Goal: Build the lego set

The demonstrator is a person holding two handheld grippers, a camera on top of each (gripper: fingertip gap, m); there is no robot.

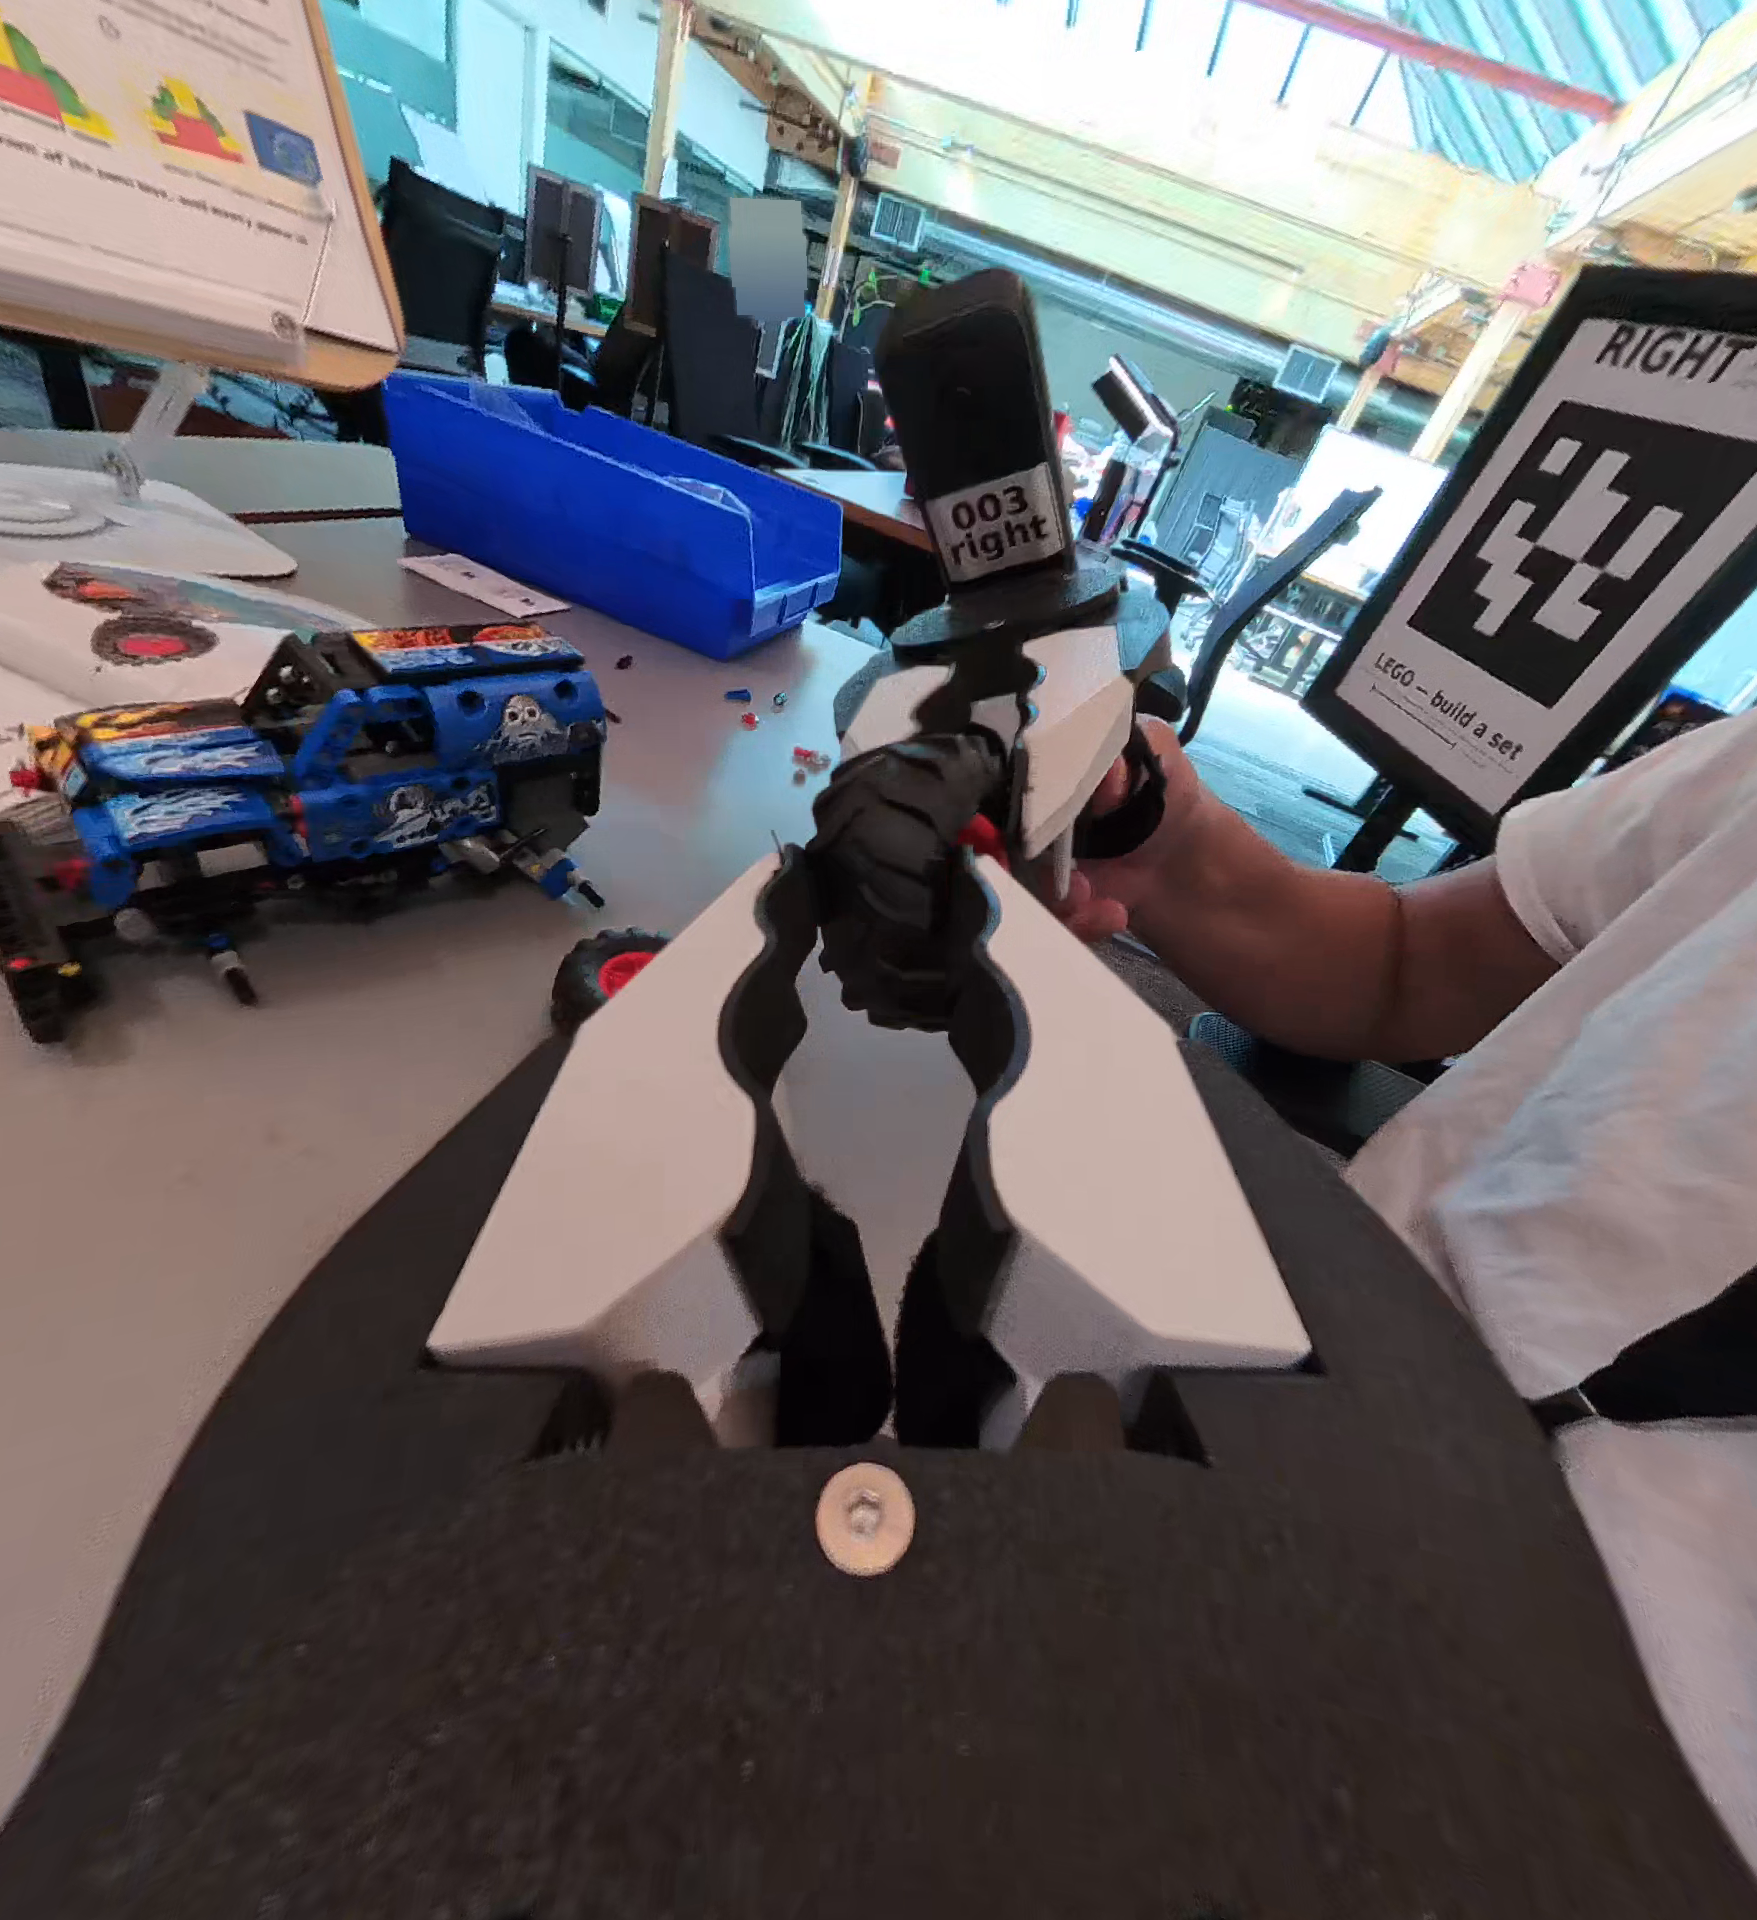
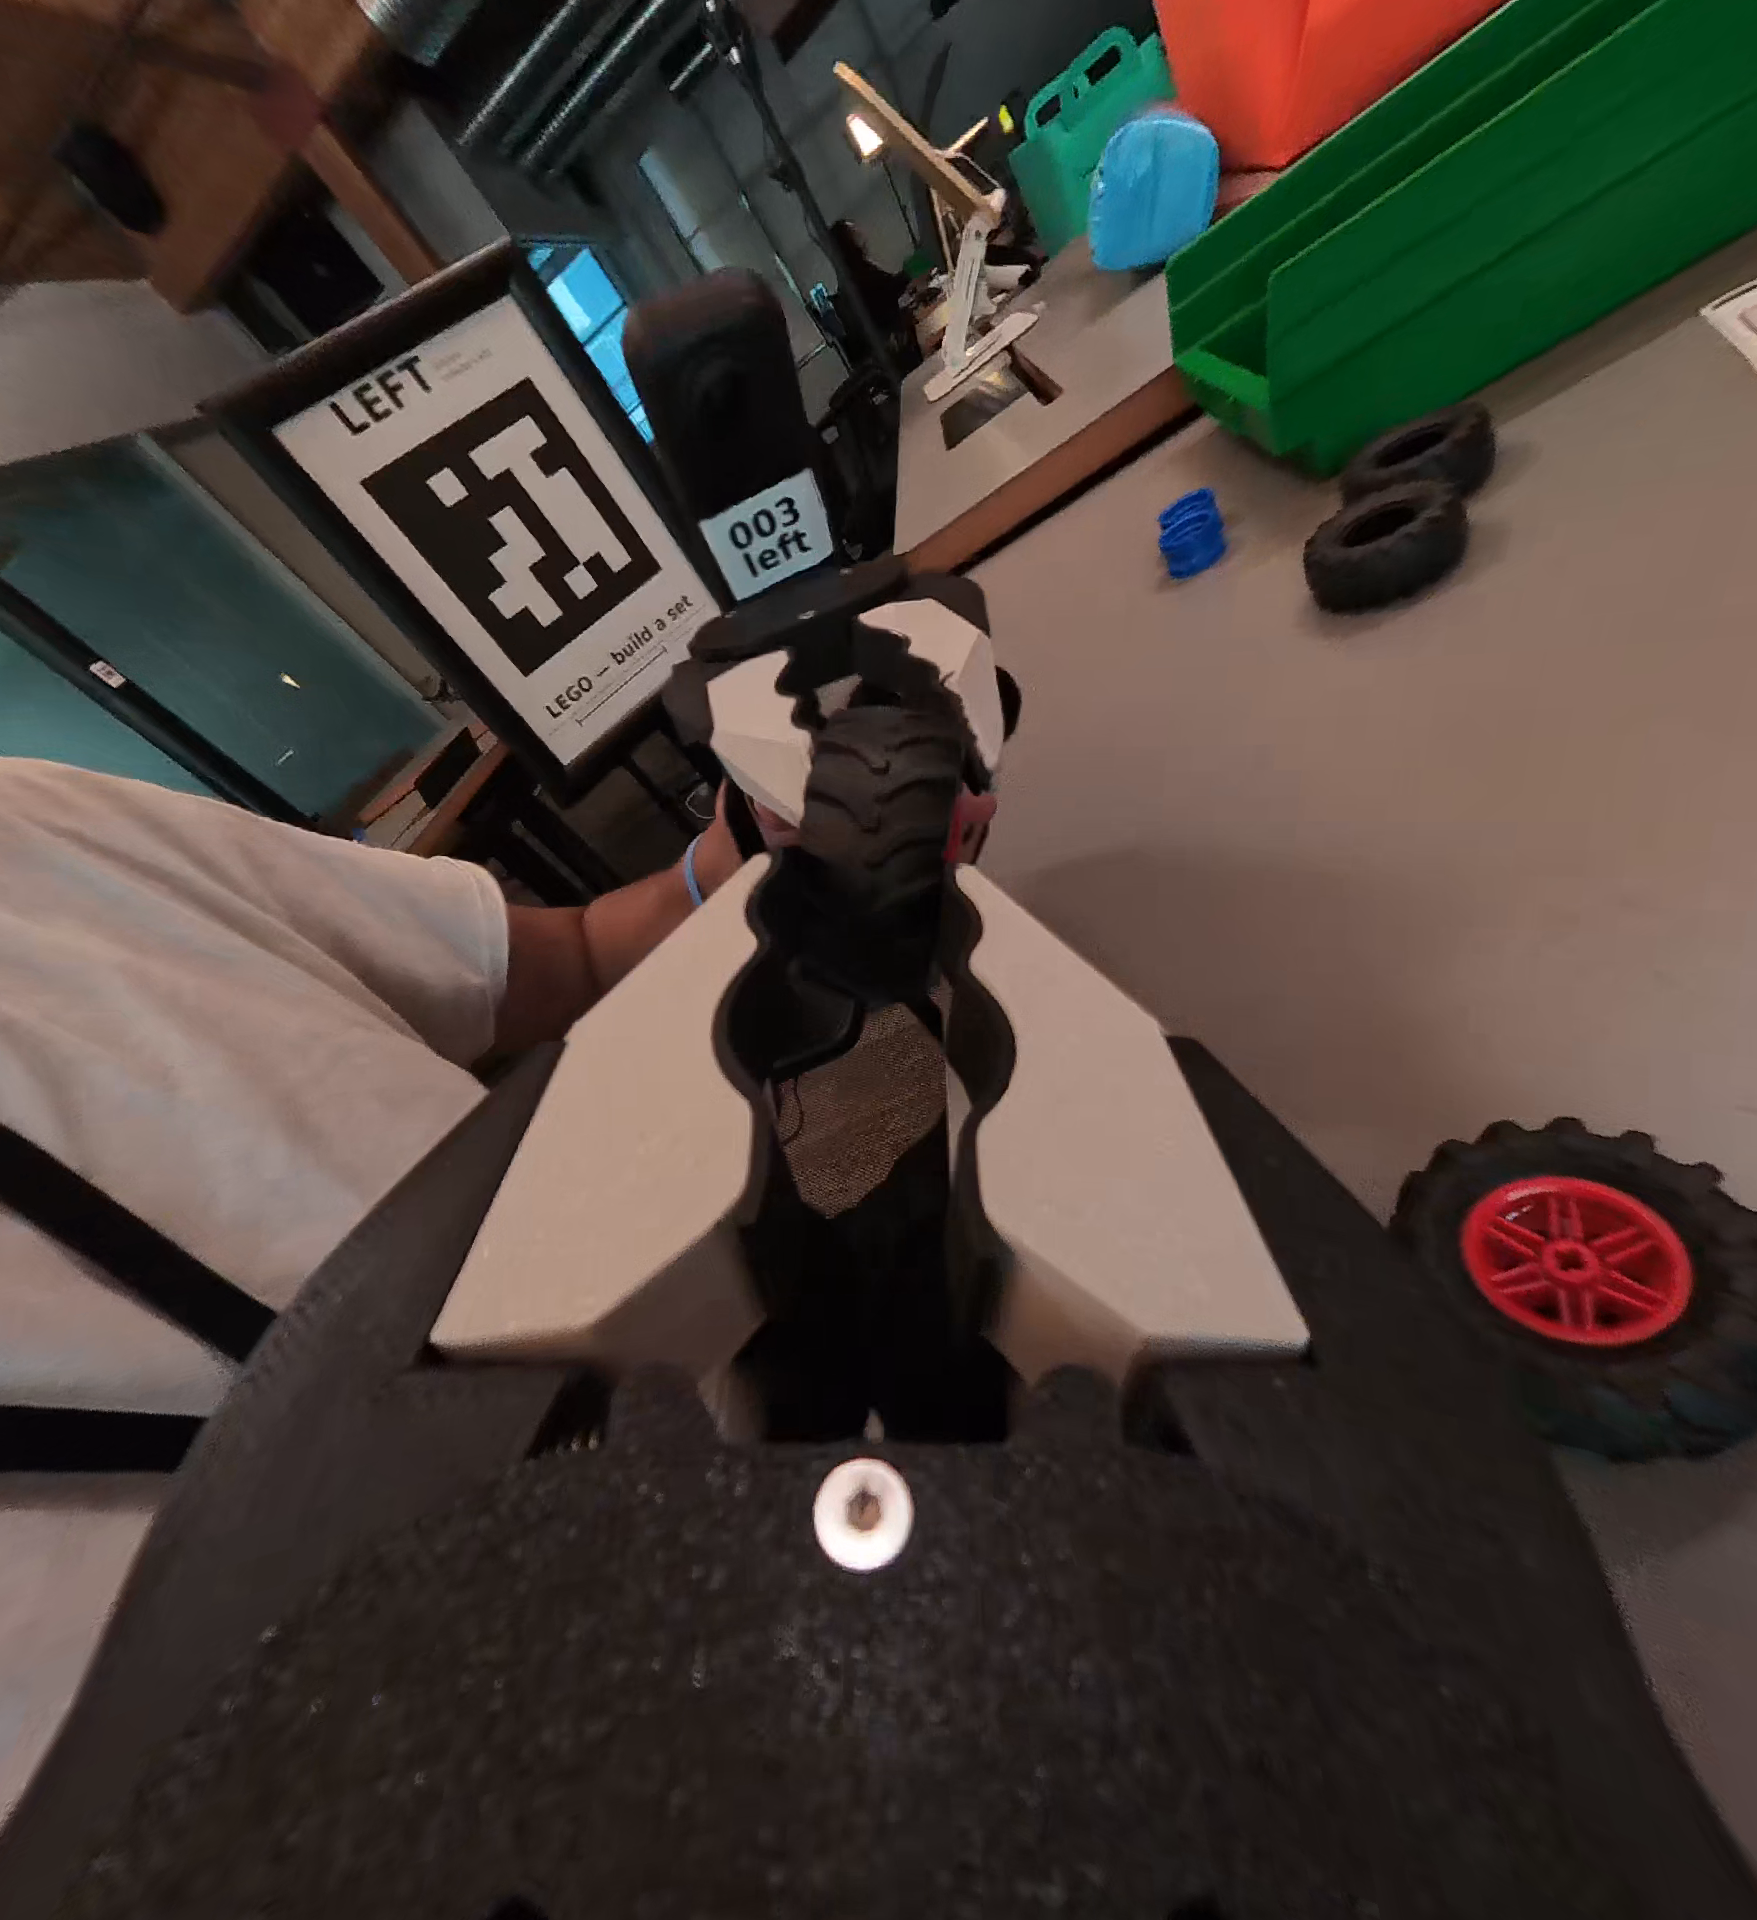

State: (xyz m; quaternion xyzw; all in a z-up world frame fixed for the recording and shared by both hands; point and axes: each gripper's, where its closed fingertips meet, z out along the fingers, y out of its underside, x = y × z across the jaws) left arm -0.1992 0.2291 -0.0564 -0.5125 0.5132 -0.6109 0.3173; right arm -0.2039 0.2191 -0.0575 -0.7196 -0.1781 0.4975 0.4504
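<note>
Both claws meet on one black knobby tyre [image 1: 895, 883], held above the grey worktop [image 1: 230, 1195]: left claw [image 1: 879, 883] clamped on it, right claw [image 2: 858, 894] clamped from the opposite side. Blue monster truck body [image 1: 313, 790] at 9 o'clock in left wrist view; red-hubbed wheel [image 2: 1601, 1288] at 4 o'clock in right wrist view, two bare tyres [image 2: 1404, 499] at 2 o'clock.

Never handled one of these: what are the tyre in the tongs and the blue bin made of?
Tyre: probably soft black rubber, matte, with chunky tread. Blue bin: apparently hard moulded plastic, smooth with a slight sheen.
</note>
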